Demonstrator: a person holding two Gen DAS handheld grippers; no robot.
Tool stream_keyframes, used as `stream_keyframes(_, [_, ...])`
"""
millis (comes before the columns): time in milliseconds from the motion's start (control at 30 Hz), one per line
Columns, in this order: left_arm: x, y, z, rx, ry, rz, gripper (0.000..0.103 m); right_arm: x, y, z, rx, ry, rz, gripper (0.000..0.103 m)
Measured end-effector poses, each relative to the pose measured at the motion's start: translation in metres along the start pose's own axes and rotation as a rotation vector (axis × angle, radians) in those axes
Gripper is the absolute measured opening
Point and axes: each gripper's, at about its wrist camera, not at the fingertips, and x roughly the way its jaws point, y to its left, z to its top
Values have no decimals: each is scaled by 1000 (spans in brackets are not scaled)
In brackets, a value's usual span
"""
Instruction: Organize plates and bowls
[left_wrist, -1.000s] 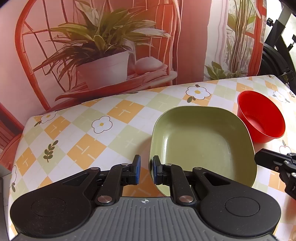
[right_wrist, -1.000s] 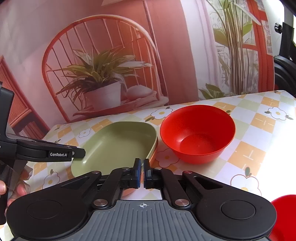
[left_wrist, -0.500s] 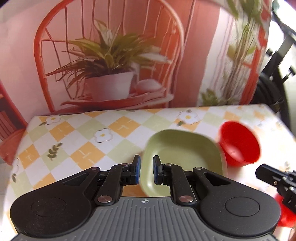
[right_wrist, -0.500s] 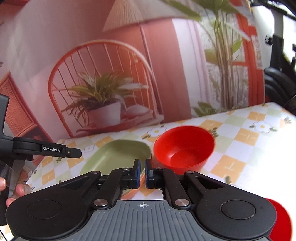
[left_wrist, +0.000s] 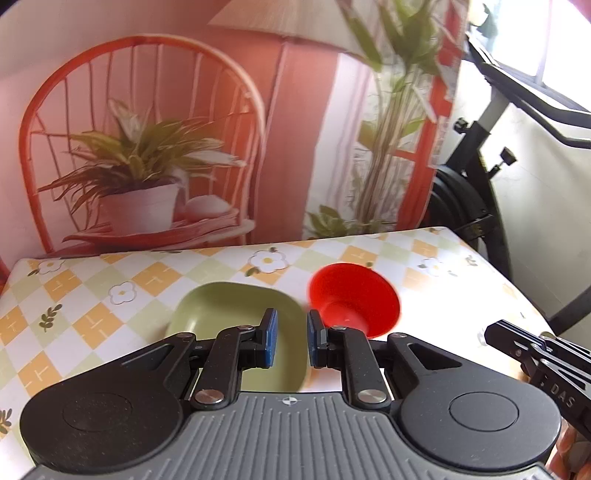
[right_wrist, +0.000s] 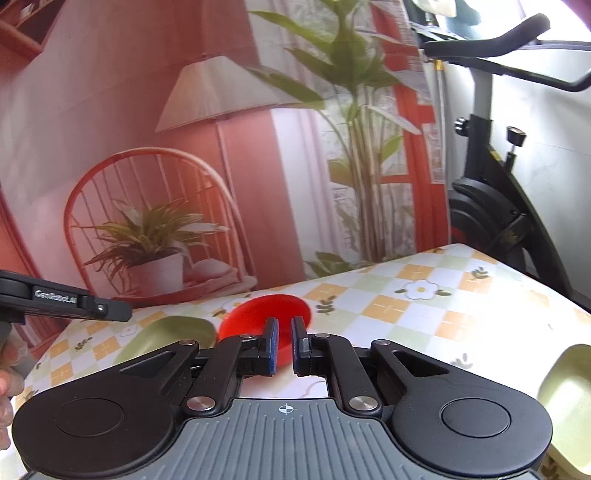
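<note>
Plastic seems light and stiff: the round red plastic bowl stands beside the square green plastic plate on the checked tablecloth. Thin rims look best to pinch. Left gripper and right gripper hover slightly apart, empty.

A square, rounded olive-green plastic plate and a round red plastic bowl are seen just beside each other on a checked, flower-printed tablecloth. The left gripper is held above them, jaws slightly parted, nothing gripped.
</note>
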Motion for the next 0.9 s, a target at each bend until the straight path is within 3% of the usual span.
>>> stream_keyframes(500, [22,-76,-5,105,31,-143,19,-33,-81,-14,101,-54,-179,13])
stream_keyframes(900, [63,-191,-26,234,114,-338,22,-60,-167,-35,220,-80,-380,15])
